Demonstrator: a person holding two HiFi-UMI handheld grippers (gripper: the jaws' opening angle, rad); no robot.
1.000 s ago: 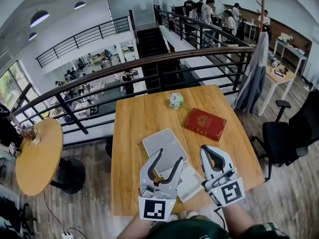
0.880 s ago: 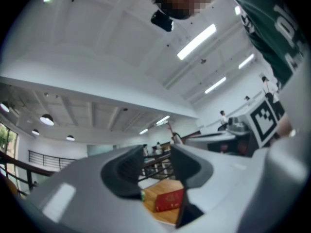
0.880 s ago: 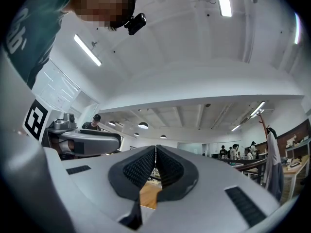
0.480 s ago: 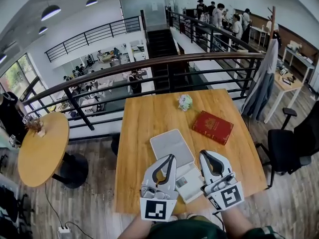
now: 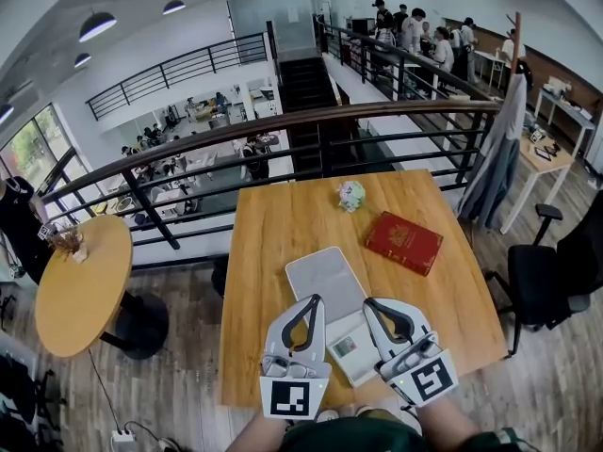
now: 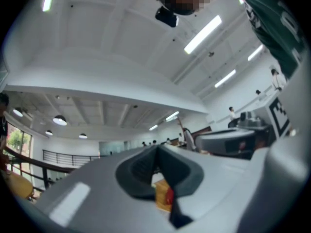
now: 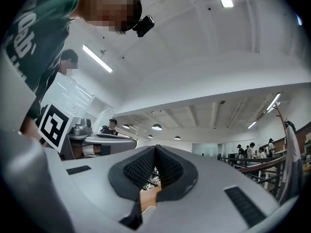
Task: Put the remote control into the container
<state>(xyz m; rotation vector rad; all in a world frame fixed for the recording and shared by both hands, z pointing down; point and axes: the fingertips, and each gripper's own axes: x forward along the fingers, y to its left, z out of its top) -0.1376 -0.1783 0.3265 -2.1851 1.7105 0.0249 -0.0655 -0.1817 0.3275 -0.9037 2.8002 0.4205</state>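
Observation:
On the wooden table a flat white lid-like slab lies beside an open white container near the front edge. A small grey rectangular item lies inside the container; it is too small to tell whether it is the remote control. My left gripper hovers at the container's left side, its jaws shut with nothing between them. At the container's right side my right gripper is also shut and empty. Both gripper views look up at the ceiling.
A red book lies to the right on the table and a small flowery ball sits near its far edge. A black railing runs behind the table. A round table stands left, a black chair right.
The left gripper's jaws have closed from wide open to shut. The right gripper has shifted a little left, toward the container.

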